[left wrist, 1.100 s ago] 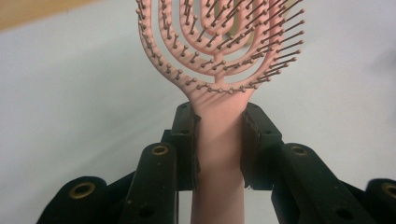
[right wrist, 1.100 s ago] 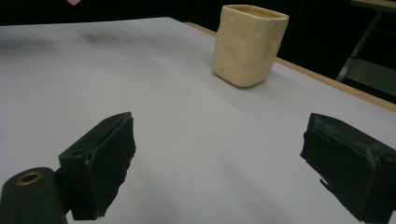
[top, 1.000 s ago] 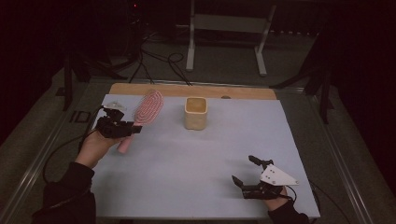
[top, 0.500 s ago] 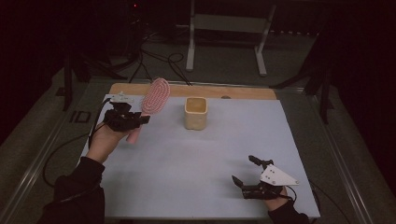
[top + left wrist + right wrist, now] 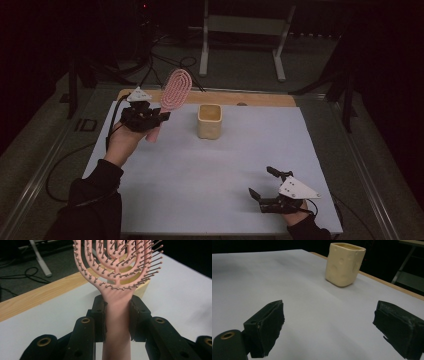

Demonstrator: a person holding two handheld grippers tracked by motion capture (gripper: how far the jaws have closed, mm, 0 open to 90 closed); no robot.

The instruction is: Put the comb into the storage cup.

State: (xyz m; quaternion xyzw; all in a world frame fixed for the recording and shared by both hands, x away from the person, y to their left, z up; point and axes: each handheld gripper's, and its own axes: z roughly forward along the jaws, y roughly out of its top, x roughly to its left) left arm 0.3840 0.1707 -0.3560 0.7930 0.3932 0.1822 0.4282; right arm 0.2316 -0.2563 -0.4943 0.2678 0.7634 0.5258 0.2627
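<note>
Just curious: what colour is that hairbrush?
Pink hairbrush, bristles included; clearest in the left gripper view.

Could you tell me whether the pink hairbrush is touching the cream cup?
Apart: the high view shows the pink plastic hairbrush raised, with bare table between it and the cream square cup.

The pink hairbrush (image 5: pixel 171 99) is an open, vented paddle brush with looping ribs and ball-tipped bristles. It is held off the table by its handle, clamped between black jaws, its oval head tilted up and away. It is just left of the cream cup (image 5: pixel 209 121), apart from it. The cup, a squarish, dimpled pot, stands upright and open-topped near the table's far wooden edge.
</note>
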